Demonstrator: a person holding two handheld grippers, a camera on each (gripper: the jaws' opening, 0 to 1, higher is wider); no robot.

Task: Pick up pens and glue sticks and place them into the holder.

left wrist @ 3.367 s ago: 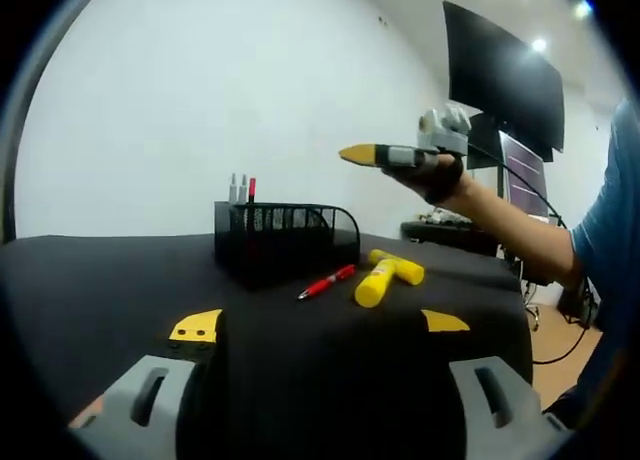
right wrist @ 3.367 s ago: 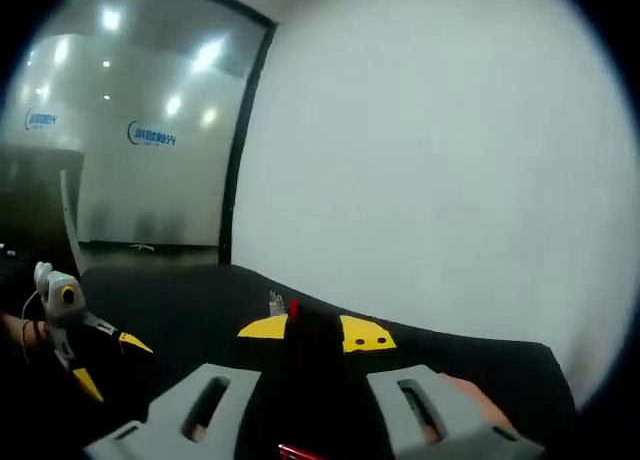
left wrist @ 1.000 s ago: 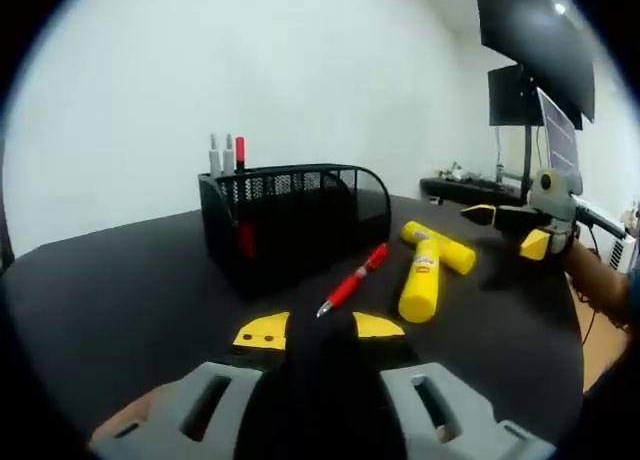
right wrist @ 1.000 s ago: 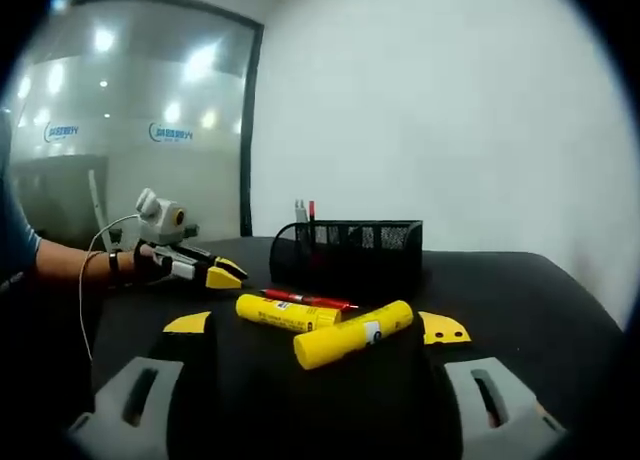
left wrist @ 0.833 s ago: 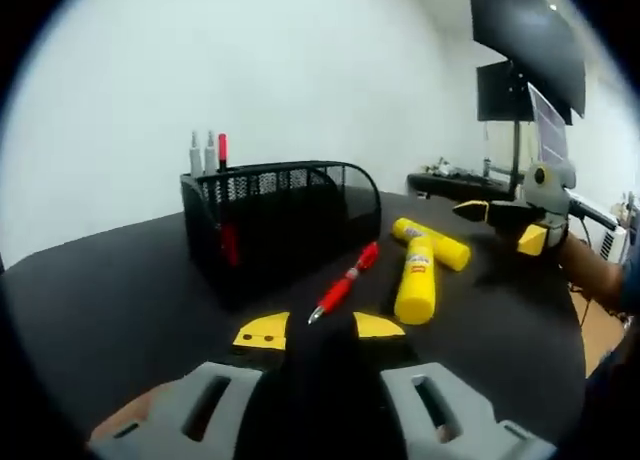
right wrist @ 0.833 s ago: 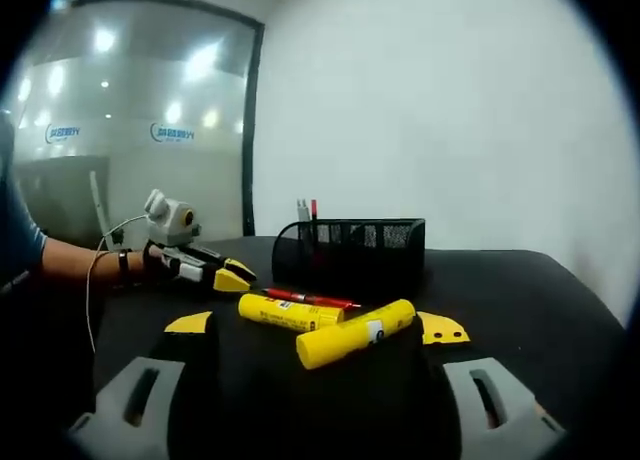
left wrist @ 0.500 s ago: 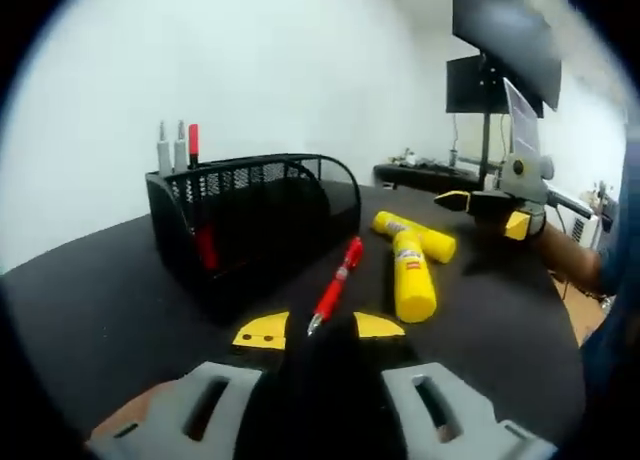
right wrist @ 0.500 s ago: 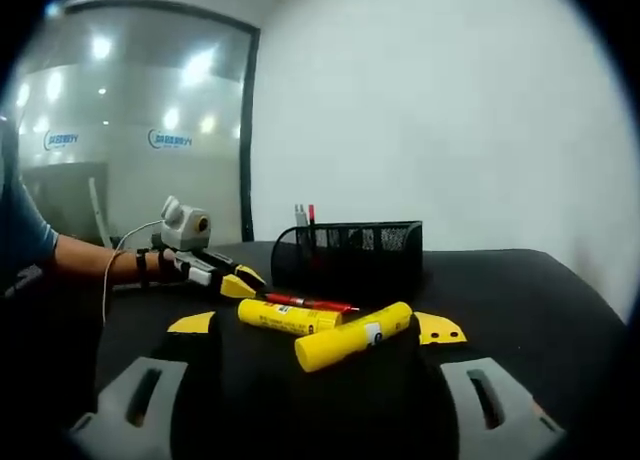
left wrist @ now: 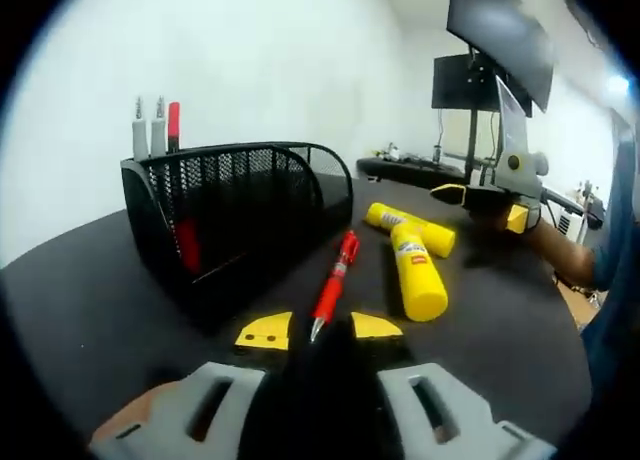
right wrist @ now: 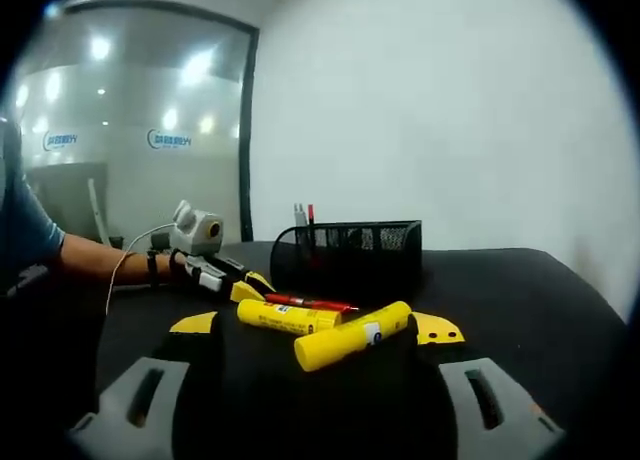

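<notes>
On the black table [left wrist: 90, 280], white wall [right wrist: 450, 110] behind.

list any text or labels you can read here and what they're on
None can be read with certainty.
Glue stick label: red and blue print, too blurred to read.
Second glue stick: dark print on the side, too small to read.
Blue sign on the glass wall: a logo with characters, too blurred to read.
Red pen: no text visible.

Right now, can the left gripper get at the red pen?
Probably yes: the red pen lies on the black table just ahead of the left gripper, nothing between them.
</notes>
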